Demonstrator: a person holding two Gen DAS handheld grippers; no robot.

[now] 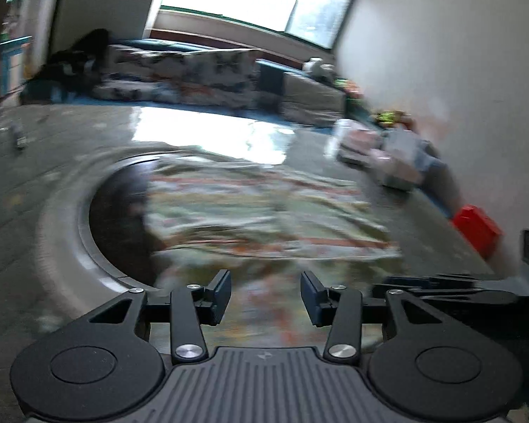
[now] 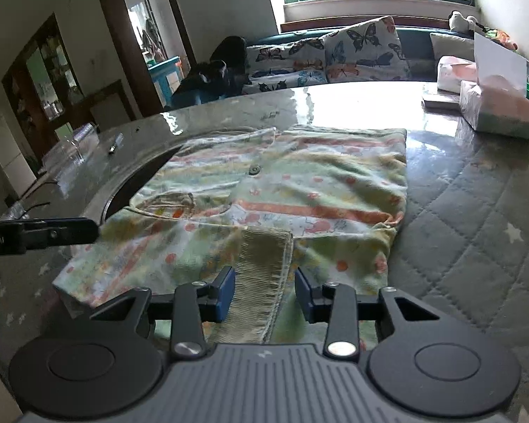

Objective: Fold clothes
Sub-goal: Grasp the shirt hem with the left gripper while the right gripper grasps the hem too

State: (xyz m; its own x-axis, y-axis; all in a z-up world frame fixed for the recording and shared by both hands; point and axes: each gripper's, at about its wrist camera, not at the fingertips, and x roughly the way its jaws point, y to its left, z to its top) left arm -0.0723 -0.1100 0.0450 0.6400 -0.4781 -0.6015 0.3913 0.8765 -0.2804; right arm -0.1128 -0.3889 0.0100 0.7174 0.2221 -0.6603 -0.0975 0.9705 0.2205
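A pale green child's garment (image 2: 299,183) with orange stripes, small prints and a dark button lies partly folded on the table. Its ribbed cuff (image 2: 264,275) lies flat on top at the near edge. My right gripper (image 2: 265,290) stands low over it, a blue pad on each side of the cuff and neither clearly pressing it. In the blurred left wrist view the same garment (image 1: 264,211) spreads ahead. My left gripper (image 1: 266,296) hovers over its near edge with its jaws apart and nothing held. The left gripper's dark fingers (image 2: 60,232) also reach in from the left at the garment's corner.
The table (image 2: 476,232) has a quilted grey cover with stars and a dark round inset (image 2: 137,179) under the garment's left side. Tissue packs (image 2: 493,109) stand at the back right, a pen (image 2: 114,144) at the back left, a red box (image 1: 476,229) by the wall. A butterfly-print sofa (image 2: 352,53) lies beyond.
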